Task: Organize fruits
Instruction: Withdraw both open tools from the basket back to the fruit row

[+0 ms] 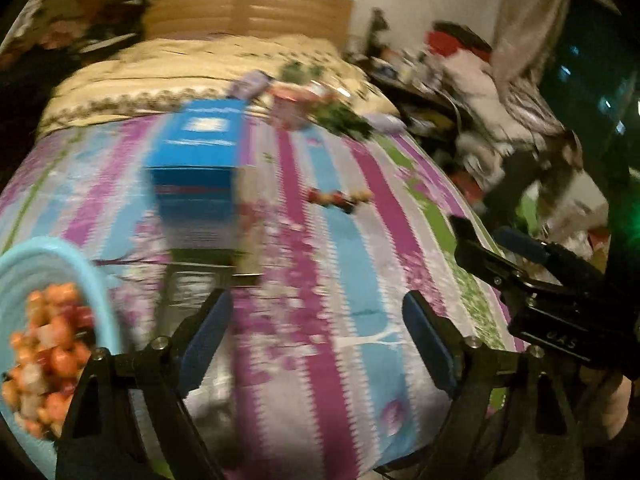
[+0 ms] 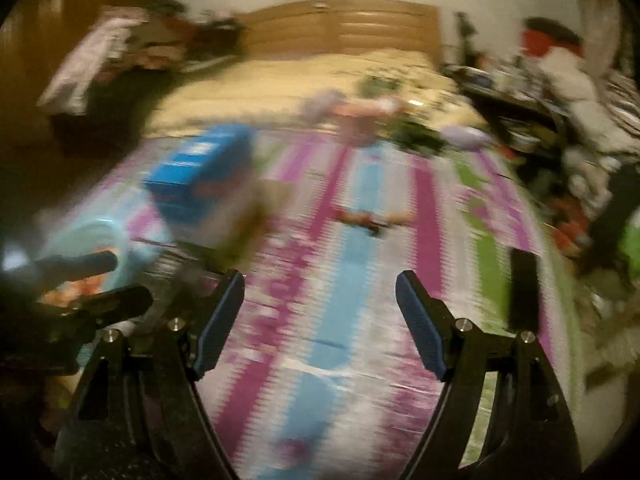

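A light blue basket (image 1: 60, 248) at the lower left of the left wrist view holds several orange and red fruits (image 1: 52, 340). A small row of red and dark fruits (image 1: 340, 198) lies on the striped bedspread, well ahead of both grippers. My left gripper (image 1: 317, 298) hovers open over the bedspread, just right of the basket, with nothing between its pads. My right gripper (image 2: 320, 280) is also open and empty, with the same loose fruits (image 2: 368, 216) ahead of it. The right wrist view has the basket (image 2: 100, 232) at its left, behind the left gripper (image 2: 116, 280). Both views are blurred.
A blue carton (image 1: 200, 152) stands on the bed beyond the basket. Pink and green items (image 1: 304, 108) lie farther back near the cream quilt. Cluttered furniture (image 1: 460, 80) lines the bed's right side. A dark slab (image 2: 524, 292) stands by the bed's right edge.
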The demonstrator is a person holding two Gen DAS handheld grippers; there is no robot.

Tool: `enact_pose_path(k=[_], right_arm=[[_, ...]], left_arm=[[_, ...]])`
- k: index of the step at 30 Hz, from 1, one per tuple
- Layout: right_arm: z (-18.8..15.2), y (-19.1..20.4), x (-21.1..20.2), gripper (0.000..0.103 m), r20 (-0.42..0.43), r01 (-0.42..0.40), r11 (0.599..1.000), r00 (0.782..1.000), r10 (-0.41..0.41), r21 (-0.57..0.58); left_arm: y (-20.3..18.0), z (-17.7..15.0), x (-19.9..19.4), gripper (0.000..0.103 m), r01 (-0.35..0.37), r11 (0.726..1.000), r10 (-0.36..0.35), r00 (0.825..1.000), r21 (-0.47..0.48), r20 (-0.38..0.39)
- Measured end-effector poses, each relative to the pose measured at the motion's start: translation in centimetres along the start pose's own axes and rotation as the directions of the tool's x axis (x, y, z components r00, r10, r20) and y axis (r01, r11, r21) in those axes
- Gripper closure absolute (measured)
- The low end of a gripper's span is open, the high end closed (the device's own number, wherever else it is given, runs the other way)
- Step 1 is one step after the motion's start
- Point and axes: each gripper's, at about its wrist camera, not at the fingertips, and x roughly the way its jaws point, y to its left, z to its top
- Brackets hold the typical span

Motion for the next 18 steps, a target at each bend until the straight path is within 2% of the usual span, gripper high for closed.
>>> enact_pose_path(k=[3,8,18], right_arm=[[-0.6,-2.6,0.9,0.024,-0.037,0.071,0.997,0.997,-0.070,0.026],[-1.3,-5.7,2.6,0.024,-0.079,0.106,0.993,0.992,-0.102,0.045],[-1.9,-9.3,5.6,0.024,-0.123,0.083,0.995,0.990,-0.075,0.058]], left_arm=[[-2.1,0.3,2.6,0.018,-0.001,1.000,0.001,1.000,0.025,-0.025],[-4.5,0.9,6.6,0.018,-0.010,0.999,0.012,0.998,0.032,-0.061],[-5.2,2.4,11.5,0.018,-0.048,0.999,0.050,0.995,0.022,-0.090]])
